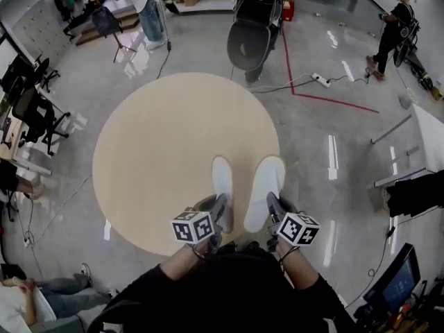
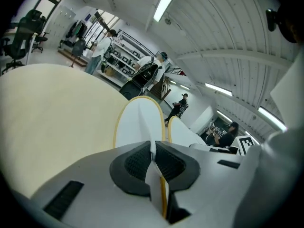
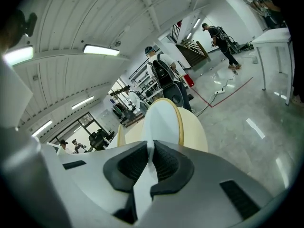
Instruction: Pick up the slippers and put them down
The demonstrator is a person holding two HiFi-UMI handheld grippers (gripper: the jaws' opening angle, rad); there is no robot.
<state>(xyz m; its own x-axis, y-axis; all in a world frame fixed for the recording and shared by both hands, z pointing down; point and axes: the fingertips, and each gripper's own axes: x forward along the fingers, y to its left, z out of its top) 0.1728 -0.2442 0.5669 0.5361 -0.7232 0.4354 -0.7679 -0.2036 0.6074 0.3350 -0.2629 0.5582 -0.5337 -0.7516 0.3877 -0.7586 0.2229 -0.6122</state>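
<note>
White slippers [image 1: 223,182], 2, in left gripper [image 1: 223,212] and right gripper [image 1: 269,208], over 1 table [image 1: 159,151]

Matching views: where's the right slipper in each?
Head view: right slipper, the right one of the pair, heel in the right gripper.
Left gripper view: right slipper, just right of the left slipper.
Right gripper view: right slipper, centre, heel pinched between the jaws.
Shared landmark: the round table, in all three views.

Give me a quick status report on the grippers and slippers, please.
Left gripper shut on left slipper. Right gripper shut on right slipper. Both over round table; no obstruction seen.
</note>
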